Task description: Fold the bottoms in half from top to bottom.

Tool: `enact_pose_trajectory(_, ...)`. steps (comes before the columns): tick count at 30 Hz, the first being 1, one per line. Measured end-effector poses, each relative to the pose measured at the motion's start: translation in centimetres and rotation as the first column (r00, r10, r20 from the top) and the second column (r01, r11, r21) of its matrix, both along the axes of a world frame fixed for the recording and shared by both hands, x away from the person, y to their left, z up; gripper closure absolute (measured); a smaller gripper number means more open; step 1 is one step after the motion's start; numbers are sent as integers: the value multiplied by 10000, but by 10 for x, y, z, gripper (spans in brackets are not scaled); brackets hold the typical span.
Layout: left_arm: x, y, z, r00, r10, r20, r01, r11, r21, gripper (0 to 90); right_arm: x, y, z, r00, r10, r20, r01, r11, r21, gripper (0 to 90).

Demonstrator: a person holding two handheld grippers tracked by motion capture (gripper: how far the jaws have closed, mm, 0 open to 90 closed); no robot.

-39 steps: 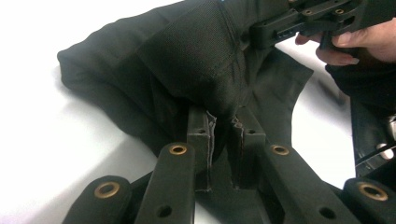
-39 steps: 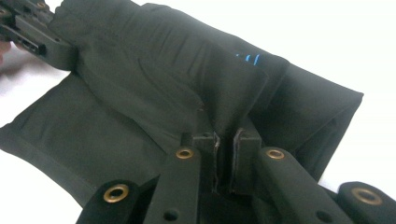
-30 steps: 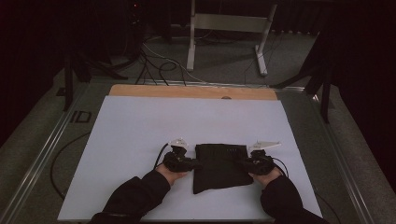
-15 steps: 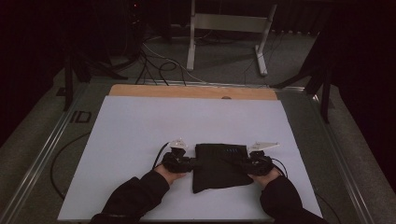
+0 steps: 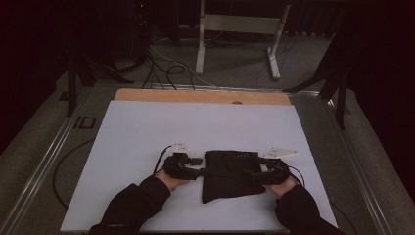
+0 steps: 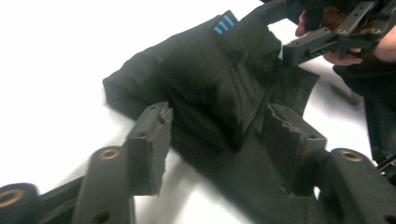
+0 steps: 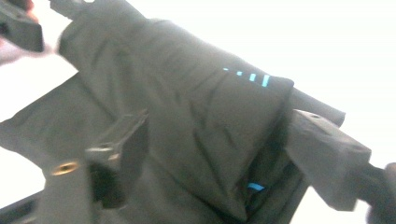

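The cloth (image 5: pixel 230 174), a dark folded garment with small blue stripes near one edge, lies on the white surface (image 5: pixel 147 132) close to the person's side, between the two hands. The left gripper (image 5: pixel 198 172) sits at the cloth's left edge and the right gripper (image 5: pixel 254 175) at its right edge, both pointing inward toward each other across the fabric.

In the left gripper view, the jaws stand apart with a fold of the cloth (image 6: pixel 219 88) lying between them; the pads are not pressing on it. These jaws have just been opening.

In the right gripper view, the jaws are also spread, one on each side of the folded cloth (image 7: pixel 187 121), and have just been opening too; the fabric bulges between them without being pinched.

A wooden strip (image 5: pixel 200 96) runs along the far edge of the surface. Cables (image 5: pixel 166 68) lie on the floor beyond it.
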State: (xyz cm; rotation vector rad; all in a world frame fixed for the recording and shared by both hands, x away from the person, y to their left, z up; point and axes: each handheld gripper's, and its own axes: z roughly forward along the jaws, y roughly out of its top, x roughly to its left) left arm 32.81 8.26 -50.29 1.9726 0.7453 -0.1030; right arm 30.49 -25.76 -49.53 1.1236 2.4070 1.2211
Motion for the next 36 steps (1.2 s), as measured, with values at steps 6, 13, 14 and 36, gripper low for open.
enact_pose_trajectory(6, -3, 2, 13, 9960, -9, 894, 1, 10000, 94, 357, -4, 0, 9, 9978, 106, 649, -115, 9998, 134, 145)
enact_pose_trajectory(13, -4, 6, 25, 9818, 443, 1848, -514, 9981, 340, 456, -3, -8, 19, 9863, -439, 1591, 414, 9990, 195, 139)
enact_pose_trajectory(14, -3, 7, 25, 9800, 534, 1918, -625, 9972, 415, 466, -2, -8, 20, 9840, -544, 1694, 522, 9985, 177, 140)
enact_pose_trajectory(36, 6, -13, -2, 9827, 861, 1641, -1237, 9642, 2347, 888, 22, -18, 0, 9720, -1803, 1507, 2026, 9679, -1485, 900)
